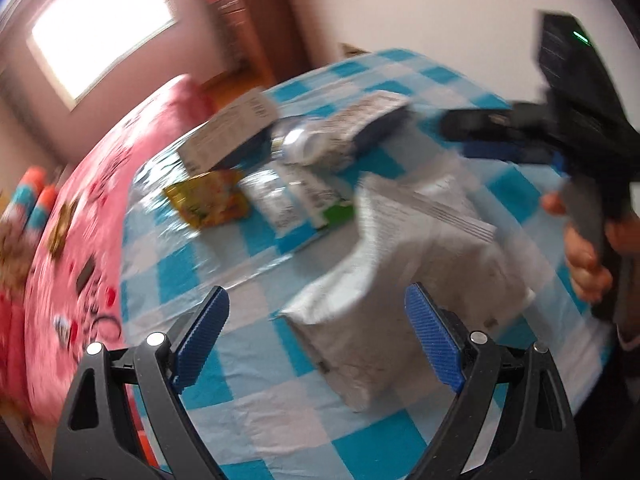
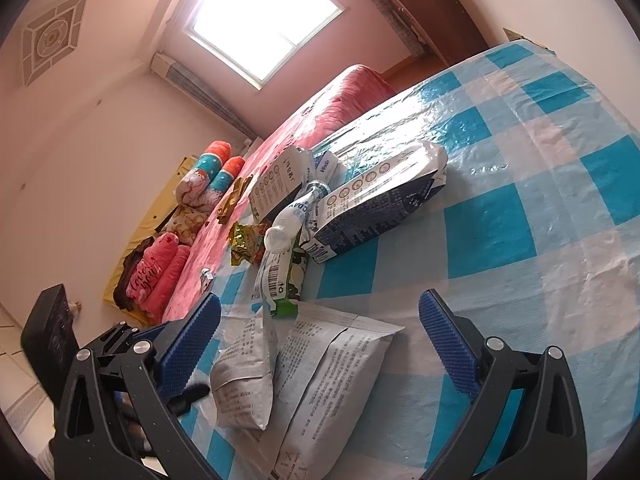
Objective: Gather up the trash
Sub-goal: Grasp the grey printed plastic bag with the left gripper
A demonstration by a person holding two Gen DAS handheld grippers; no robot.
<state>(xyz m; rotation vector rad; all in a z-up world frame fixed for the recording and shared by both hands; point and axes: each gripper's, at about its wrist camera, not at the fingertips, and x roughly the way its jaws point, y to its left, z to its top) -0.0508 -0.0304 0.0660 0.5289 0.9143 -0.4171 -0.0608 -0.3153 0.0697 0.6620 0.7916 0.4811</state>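
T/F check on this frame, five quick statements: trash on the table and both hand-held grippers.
1. The left hand-held gripper is open and empty. True.
2. The right hand-held gripper grips the plastic bottle. False: open, holding nothing.
3. The tablecloth is red-striped. False: blue-and-white checked.
4. A silver bag lies nearest the grippers. True.
5. The bottle stands upright. False: it lies among the cartons.

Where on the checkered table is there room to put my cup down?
The checkered cloth is bare to the right of the dark milk carton and white bag. It is crowded from the bag up past the plastic bottle toward the pink bed.
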